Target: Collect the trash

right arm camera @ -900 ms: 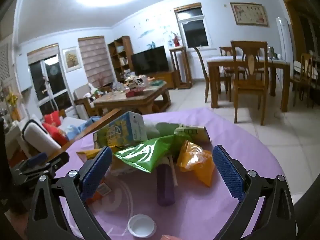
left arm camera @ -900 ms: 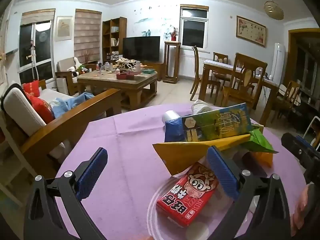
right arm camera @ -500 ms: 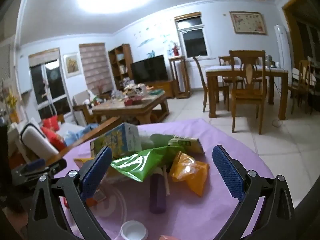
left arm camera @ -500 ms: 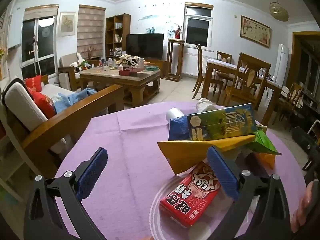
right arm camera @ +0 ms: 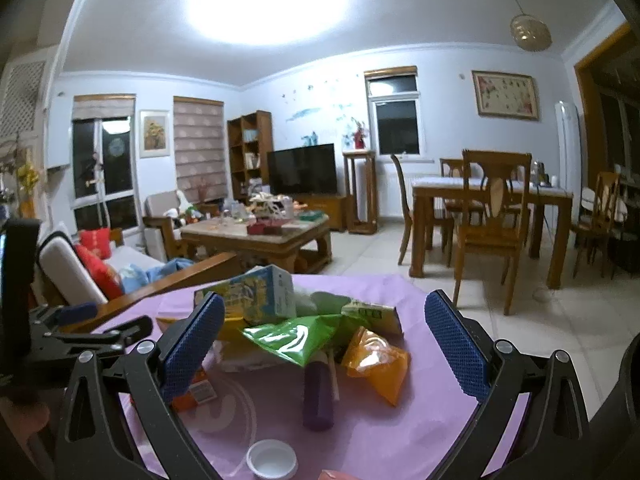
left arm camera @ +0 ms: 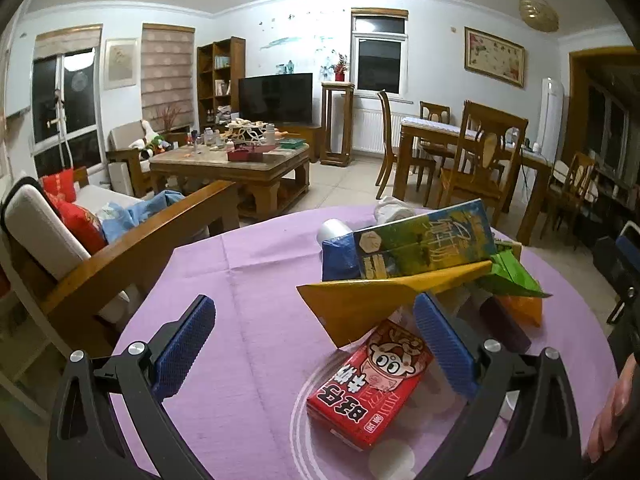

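Observation:
A heap of trash lies on a round table with a purple cloth [left arm camera: 248, 320]. In the left wrist view a red drink carton [left arm camera: 370, 382] lies nearest, with a yellow wrapper [left arm camera: 360, 304], a green-blue box [left arm camera: 424, 240] and a blue bag [left arm camera: 338, 256] behind it. My left gripper [left arm camera: 314, 344] is open and empty, just above the red carton. In the right wrist view a green wrapper [right arm camera: 296, 338], an orange wrapper [right arm camera: 378, 364], a purple tube [right arm camera: 318, 396] and a white lid [right arm camera: 272, 458] lie before my right gripper [right arm camera: 322, 346], which is open and empty.
A wooden sofa arm [left arm camera: 132, 248] runs along the table's left side. A coffee table [left arm camera: 236, 164] and a dining table with chairs [left arm camera: 472, 152] stand further back. The left gripper's body [right arm camera: 80, 332] shows at the left of the right wrist view.
Both grippers have tilted up and drawn back slightly, so the trash heap sits lower in both views. Both stay open. Nothing was picked up.

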{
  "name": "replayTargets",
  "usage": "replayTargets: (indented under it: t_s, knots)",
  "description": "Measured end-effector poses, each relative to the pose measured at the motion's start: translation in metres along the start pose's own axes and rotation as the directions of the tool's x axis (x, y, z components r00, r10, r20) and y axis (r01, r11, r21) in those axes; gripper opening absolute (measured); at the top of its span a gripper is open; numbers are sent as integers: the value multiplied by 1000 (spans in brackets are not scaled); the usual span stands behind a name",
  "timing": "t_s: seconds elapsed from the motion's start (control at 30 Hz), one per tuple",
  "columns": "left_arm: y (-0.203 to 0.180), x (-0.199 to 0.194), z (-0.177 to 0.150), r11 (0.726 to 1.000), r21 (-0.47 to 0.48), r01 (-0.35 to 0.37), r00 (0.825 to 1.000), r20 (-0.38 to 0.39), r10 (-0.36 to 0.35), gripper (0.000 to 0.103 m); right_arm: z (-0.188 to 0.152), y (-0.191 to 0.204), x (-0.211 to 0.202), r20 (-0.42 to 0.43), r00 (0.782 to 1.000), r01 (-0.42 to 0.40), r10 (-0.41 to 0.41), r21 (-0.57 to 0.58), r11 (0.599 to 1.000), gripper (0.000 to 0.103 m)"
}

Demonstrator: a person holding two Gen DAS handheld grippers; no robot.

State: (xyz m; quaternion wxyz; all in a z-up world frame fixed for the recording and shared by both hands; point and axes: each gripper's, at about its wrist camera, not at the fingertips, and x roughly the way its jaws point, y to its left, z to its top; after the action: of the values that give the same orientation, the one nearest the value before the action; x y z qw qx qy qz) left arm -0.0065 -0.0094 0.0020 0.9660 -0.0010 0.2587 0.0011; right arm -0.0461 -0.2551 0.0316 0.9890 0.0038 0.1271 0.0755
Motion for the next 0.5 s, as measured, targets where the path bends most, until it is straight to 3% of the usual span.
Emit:
replayTargets:
  t_s: [0.5]
  knots:
    - [2, -2, -1, 1000, -5, -1, 1000, 15, 1, 99, 1, -7, -1, 2, 1000, -13, 13, 20, 1000, 99]
